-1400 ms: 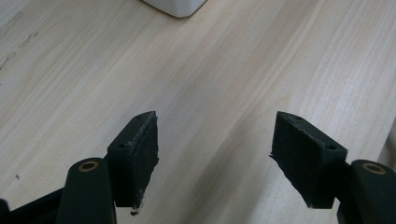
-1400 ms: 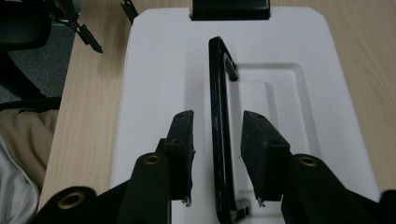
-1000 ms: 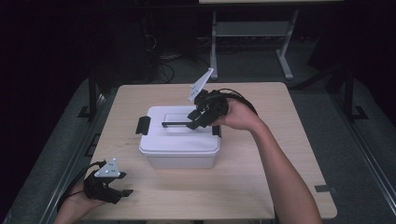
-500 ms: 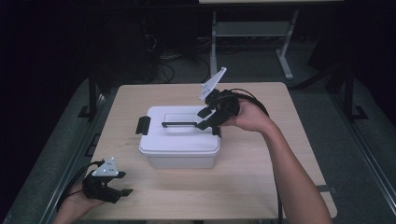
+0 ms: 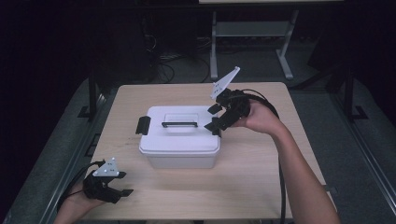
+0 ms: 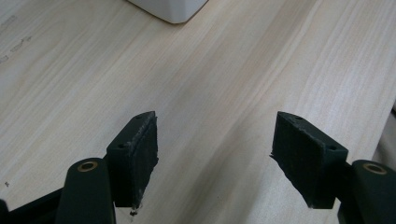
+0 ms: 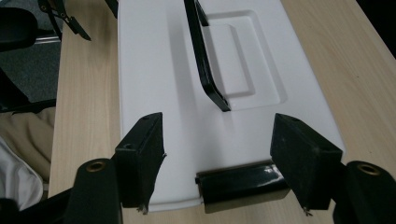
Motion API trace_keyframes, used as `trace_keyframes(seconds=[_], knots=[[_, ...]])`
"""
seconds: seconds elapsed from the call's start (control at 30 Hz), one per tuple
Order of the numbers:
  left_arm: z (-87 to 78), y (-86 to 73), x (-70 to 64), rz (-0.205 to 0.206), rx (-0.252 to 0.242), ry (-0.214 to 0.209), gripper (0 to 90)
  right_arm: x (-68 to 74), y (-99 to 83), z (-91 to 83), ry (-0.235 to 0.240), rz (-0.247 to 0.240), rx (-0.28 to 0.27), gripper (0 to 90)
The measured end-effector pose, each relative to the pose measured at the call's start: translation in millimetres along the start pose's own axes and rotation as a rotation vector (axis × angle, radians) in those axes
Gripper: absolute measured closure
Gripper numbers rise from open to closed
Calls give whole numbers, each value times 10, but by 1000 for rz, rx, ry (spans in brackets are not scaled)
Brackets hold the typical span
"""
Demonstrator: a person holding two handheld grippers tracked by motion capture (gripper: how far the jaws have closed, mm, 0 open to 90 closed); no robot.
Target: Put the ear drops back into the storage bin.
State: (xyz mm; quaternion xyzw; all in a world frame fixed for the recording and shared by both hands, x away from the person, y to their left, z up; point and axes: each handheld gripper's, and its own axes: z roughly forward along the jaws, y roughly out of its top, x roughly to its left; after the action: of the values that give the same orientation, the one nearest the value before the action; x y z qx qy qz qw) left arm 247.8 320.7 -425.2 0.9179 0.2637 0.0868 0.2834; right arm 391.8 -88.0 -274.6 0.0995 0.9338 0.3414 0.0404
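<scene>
A white lidded box (image 5: 180,140) sits mid-table, with a black carry handle (image 5: 180,124) on top and a black latch at each end. My right gripper (image 5: 211,117) is open at the box's right end. In the right gripper view its fingers (image 7: 140,149) straddle the right latch (image 7: 240,184), with the lid (image 7: 159,84) and handle (image 7: 205,70) stretching away beyond. My left gripper (image 5: 125,183) rests open at the table's near left corner. Seen from the left gripper view, the left gripper (image 6: 215,154) has only bare wood between its fingers and a corner of the box (image 6: 170,9) far ahead.
The wooden table (image 5: 261,186) has free room in front of and to the right of the box. The left latch (image 5: 142,125) sticks out of the box's left end. A metal desk frame (image 5: 252,32) stands on the dark floor behind.
My right gripper has shifted right and slightly down, from over the lid to the box's right end at the latch. The left gripper has stayed put.
</scene>
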Motion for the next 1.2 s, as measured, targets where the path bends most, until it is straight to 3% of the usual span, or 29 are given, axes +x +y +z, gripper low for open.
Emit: trace_keyframes(seconds=[0.53, 1.2], knots=[[-1, 15, 0, -1, 1, 6, 307, -6, -266, -100, -38, 54, 11, 264], [-24, 7, 7, 5, 5, 13, 302, 2, -502, -153, -48, 90, 18, 264]])
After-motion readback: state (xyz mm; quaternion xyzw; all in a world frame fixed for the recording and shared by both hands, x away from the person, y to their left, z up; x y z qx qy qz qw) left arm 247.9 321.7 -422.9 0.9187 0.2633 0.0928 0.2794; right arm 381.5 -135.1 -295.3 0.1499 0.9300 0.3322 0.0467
